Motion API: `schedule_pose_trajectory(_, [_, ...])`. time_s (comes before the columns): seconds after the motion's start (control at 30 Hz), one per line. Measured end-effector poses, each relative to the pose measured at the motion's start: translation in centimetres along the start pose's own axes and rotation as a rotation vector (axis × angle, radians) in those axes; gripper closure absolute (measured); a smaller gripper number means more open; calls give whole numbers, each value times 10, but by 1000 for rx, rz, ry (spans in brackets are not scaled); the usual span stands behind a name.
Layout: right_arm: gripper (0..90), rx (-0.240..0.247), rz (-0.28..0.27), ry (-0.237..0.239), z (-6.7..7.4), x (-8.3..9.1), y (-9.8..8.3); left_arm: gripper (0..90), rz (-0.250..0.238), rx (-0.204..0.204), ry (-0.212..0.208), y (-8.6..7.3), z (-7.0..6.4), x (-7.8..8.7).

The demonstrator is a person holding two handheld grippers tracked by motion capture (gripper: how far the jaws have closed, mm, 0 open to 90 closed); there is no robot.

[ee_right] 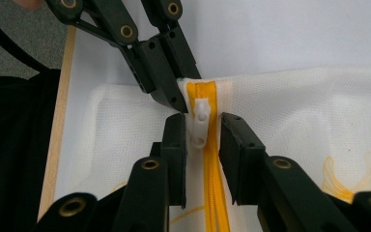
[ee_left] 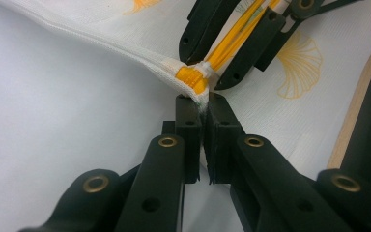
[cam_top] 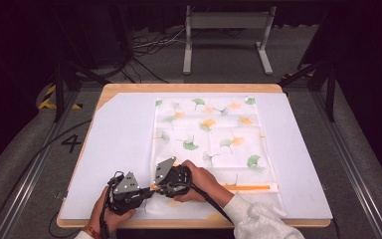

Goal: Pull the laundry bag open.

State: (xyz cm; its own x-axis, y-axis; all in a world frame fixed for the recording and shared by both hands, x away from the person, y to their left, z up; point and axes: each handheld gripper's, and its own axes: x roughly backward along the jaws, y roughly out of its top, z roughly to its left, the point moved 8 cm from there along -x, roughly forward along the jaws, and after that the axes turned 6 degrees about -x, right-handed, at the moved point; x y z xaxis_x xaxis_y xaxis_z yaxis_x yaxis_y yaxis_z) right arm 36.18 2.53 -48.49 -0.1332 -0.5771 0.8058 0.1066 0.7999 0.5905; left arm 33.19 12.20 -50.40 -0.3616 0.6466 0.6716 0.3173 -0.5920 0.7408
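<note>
Left gripper (ee_left: 204, 108) pinches the bag (ee_left: 125, 36) corner as an anchor; right gripper (ee_right: 203, 128) is spread, seemingly untouching, around the zipper pull (ee_right: 200, 123).

Light: bright and even on the white table (cam_top: 119, 149), from overhead.
Surroundings: dark beyond the table's far edge.
Shadows: faint and soft.
Glare: none strong on the table.
Focus: high view slightly soft; close gripper views blurred along their bottom edges.
</note>
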Motion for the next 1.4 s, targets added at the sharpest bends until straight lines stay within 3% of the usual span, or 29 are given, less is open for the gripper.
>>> schedule_pose_trajectory(0.3, [833,8,-21,-5,1,3,4,853,-2,-3,5,2,0,1])
schedule_pose_trajectory(0.63, [853,29,-14,-18,1,7,2,852,-25,-1,-9,6,-2,4])
schedule_pose_trajectory(0.67, [900,29,-11,-24,1,7,2,852,-27,-1,-10,6,-2,4])
schedule_pose_trajectory(1.0, [899,44,-3,-20,3,8,0,854,-35,-4,-25,7,-4,5])
schedule_pose_trajectory(1.1, [724,25,-23,-31,1,9,1,852,-42,0,-17,7,-2,5])
schedule_pose_trajectory(1.2, [676,23,-33,-61,1,9,2,849,-47,6,-19,7,-2,5])
schedule_pose_trajectory(1.3, [708,34,-36,-91,1,7,2,849,-51,10,-23,7,-2,6])
schedule_pose_trajectory(1.4, [787,57,-34,-85,3,5,1,849,-45,7,-23,6,-2,5])
